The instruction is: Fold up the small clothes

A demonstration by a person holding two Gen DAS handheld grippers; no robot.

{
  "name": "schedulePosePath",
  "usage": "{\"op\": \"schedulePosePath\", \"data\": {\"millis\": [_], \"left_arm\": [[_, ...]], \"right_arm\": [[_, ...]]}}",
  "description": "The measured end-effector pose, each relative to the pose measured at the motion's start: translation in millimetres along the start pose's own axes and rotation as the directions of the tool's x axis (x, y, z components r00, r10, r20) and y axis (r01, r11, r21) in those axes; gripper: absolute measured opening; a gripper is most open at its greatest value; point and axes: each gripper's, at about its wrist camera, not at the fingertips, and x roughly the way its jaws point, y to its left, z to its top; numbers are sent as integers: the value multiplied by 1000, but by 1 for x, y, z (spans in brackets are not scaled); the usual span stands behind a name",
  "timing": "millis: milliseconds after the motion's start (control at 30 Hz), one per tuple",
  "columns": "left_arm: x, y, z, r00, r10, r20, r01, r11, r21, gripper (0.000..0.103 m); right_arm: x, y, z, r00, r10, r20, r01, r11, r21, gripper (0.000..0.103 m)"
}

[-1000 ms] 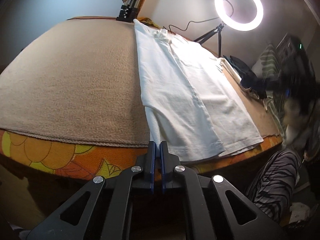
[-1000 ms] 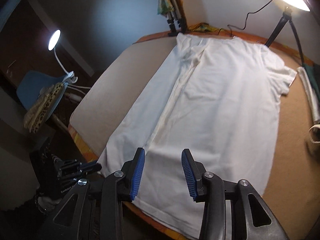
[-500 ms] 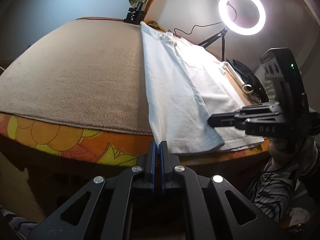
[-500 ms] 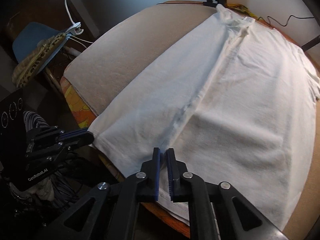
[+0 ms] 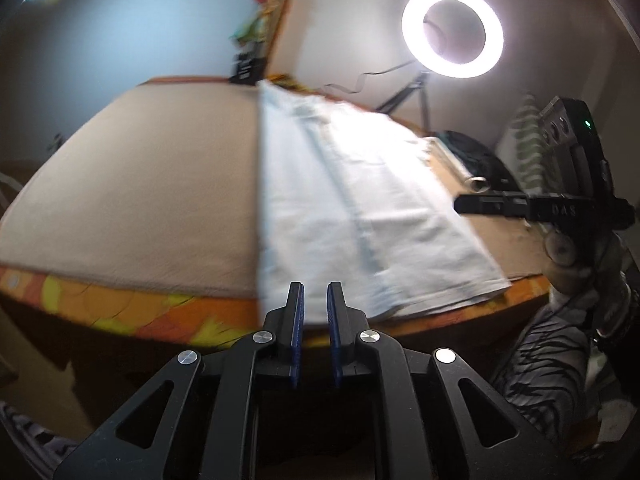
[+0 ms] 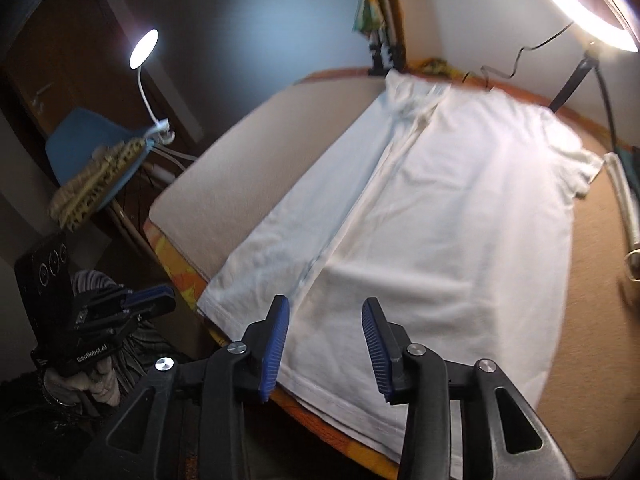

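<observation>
A white T-shirt (image 6: pixel 440 208) lies flat on the tan blanket (image 6: pixel 256 148), its left side folded in along a lengthwise crease, one sleeve spread at the far right. My right gripper (image 6: pixel 326 312) hovers over the near hem, its jaws opening wide, nothing between them. In the left wrist view the T-shirt (image 5: pixel 360 208) runs away from my left gripper (image 5: pixel 315 296), which hangs just off the table's near edge by the hem's left corner; its jaws are opening to a narrow gap with no cloth in it. The right gripper (image 5: pixel 480 204) shows at the right, and the left gripper (image 6: pixel 156 300) at the lower left.
An orange flowered cloth (image 5: pixel 120 312) edges the table under the blanket. A ring light (image 5: pixel 452 32) on a stand rises at the far right corner. A rolled pale item (image 6: pixel 624 200) lies along the right side. Left of the table are a blue chair (image 6: pixel 92 148) and a desk lamp (image 6: pixel 144 48).
The right gripper, shut by the hem half a second ago, has opened wide and drawn back. The left gripper has lifted a little and its jaws have parted slightly. The shirt lies as before.
</observation>
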Motion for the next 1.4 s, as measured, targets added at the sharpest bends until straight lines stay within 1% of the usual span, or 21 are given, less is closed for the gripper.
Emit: {"op": "schedulePosePath", "data": {"millis": [33, 133, 233, 300, 433, 467, 500, 533, 567, 600, 633, 667, 767, 833, 967, 1067, 1133, 1167, 1200, 1300, 1400], "left_arm": [[3, -12, 4, 1000, -22, 2, 21, 999, 28, 10], [16, -45, 14, 997, -79, 0, 79, 992, 97, 10], [30, -78, 20, 991, -130, -21, 132, 979, 158, 10], [43, -103, 21, 986, -161, -43, 167, 964, 206, 10], [75, -151, 14, 968, -217, -123, 244, 929, 277, 11], [82, -163, 11, 963, -227, -143, 261, 921, 289, 12], [89, -174, 8, 958, -236, -161, 275, 914, 299, 16], [96, -185, 6, 954, -244, -176, 289, 906, 310, 24], [100, -194, 4, 951, -247, -185, 296, 898, 325, 29], [104, -204, 1, 951, -242, -190, 296, 890, 347, 41], [110, -213, -1, 954, -230, -192, 287, 883, 371, 49], [116, -224, -4, 957, -215, -193, 277, 873, 401, 51], [132, -243, -7, 965, -165, -204, 242, 856, 457, 51], [140, -250, -8, 970, -131, -204, 216, 848, 483, 51], [156, -258, -13, 972, -80, -221, 187, 834, 519, 51], [160, -256, -15, 971, -63, -229, 178, 831, 527, 50], [161, -256, -16, 976, -55, -212, 164, 826, 539, 39], [162, -255, -15, 977, -54, -204, 159, 824, 544, 35], [164, -254, -13, 977, -64, -204, 166, 826, 539, 30], [166, -241, -4, 967, -134, -218, 225, 852, 473, 10], [167, -228, 4, 955, -187, -230, 265, 886, 380, 8]], "right_arm": [[-9, -3, 1, 1000, -3, 25, 3, 1000, 1, 51], [-37, -18, 6, 994, -32, 107, 31, 999, 7, 60], [-68, -49, 7, 983, -72, 168, 65, 997, 46, 63], [-88, -74, 6, 976, -82, 202, 69, 995, 71, 66], [-117, -120, 9, 965, -150, 216, 126, 985, 120, 68], [-121, -131, 11, 964, -157, 214, 130, 982, 136, 68], [-125, -143, 13, 964, -162, 212, 131, 979, 153, 68], [-129, -158, 17, 963, -166, 214, 130, 976, 174, 68], [-131, -167, 19, 963, -167, 214, 127, 974, 187, 68], [-132, -180, 24, 962, -169, 214, 125, 970, 207, 68], [-132, -191, 26, 962, -172, 214, 123, 967, 221, 68], [-131, -201, 29, 962, -172, 211, 121, 965, 232, 68], [-123, -222, 42, 966, -169, 194, 118, 962, 248, 68], [-111, -236, 54, 972, -154, 178, 107, 963, 248, 68], [-84, -260, 79, 979, -129, 160, 83, 961, 265, 67], [-57, -280, 99, 984, -121, 132, 78, 953, 291, 66], [-37, -291, 112, 987, -125, 102, 87, 947, 310, 64], [-27, -297, 118, 987, -132, 91, 98, 944, 316, 64], [-17, -302, 125, 986, -146, 82, 113, 941, 318, 64], [9, -321, 142, 981, -186, 50, 157, 924, 350, 64], [33, -337, 154, 973, -232, 17, 209, 905, 370, 64]]}}
